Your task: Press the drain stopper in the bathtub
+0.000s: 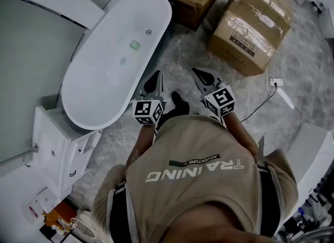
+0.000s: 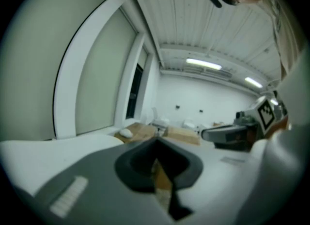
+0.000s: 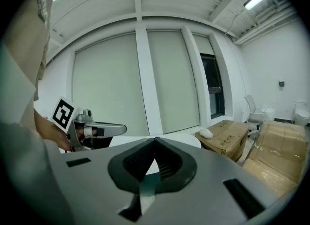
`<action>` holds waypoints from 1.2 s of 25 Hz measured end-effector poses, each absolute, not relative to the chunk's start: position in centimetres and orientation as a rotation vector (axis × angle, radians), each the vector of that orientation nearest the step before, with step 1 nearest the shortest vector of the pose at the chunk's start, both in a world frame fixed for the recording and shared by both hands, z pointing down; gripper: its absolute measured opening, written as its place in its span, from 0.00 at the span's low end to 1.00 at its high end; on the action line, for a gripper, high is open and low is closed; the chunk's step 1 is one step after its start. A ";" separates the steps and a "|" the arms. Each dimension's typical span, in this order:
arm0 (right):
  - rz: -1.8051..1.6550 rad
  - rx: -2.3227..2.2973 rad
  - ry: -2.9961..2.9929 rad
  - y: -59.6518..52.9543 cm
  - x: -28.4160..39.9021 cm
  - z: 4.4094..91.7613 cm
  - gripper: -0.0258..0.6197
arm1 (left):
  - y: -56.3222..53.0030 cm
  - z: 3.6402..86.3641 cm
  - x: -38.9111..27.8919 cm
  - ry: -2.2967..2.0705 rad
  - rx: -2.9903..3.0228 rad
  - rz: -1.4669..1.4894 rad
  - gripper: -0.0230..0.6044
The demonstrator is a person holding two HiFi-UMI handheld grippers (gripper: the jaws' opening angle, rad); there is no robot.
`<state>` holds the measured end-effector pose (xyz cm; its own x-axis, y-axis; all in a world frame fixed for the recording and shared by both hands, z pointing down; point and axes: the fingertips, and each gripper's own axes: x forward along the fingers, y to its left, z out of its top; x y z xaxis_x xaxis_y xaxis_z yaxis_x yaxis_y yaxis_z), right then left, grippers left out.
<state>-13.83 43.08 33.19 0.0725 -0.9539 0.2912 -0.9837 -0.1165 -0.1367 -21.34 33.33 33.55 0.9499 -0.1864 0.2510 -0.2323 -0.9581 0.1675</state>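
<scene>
The left tongs (image 2: 156, 142) and the right tongs (image 3: 155, 140) are each seen pressed together at the tips, with nothing held between them. The bathtub (image 1: 104, 74) lies just left of the left tongs. The drain stopper, taken to be the small round fitting (image 1: 148, 32) on its floor, sits well ahead of them. The wrong spot could be pressed, since a greenish patch (image 1: 135, 45) lies near it. The tub floor is shown only in the head view; the meeting tips are made plain only in the gripper views.
</scene>
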 end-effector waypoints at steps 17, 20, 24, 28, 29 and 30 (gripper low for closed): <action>0.619 2.313 -2.035 27.9 -2.0 33.2 0.05 | 20.3 35.8 -10.3 -0.234 2.847 0.369 0.04; 0.564 2.226 -2.052 26.2 0.5 34.6 0.05 | 18.9 35.8 -7.5 -0.291 2.858 0.366 0.04; 0.511 2.087 -2.132 23.7 3.5 35.6 0.05 | 16.6 35.0 -4.6 -0.428 2.884 0.392 0.04; 0.517 1.984 -2.241 21.2 8.0 34.9 0.05 | 14.5 34.6 -1.2 -0.574 2.760 0.378 0.04; 0.516 1.963 -2.271 20.4 9.4 34.9 0.05 | 13.9 34.5 0.1 -0.607 2.740 0.372 0.04; 0.528 1.948 -2.304 19.7 10.7 35.0 0.05 | 13.4 34.4 1.3 -0.642 2.730 0.370 0.04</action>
<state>10.68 19.69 35.03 -0.1891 -0.9419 0.2776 -0.9688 0.1329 -0.2093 1.29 13.42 34.41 0.8662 -0.3869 0.3161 -0.4675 -0.8509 0.2395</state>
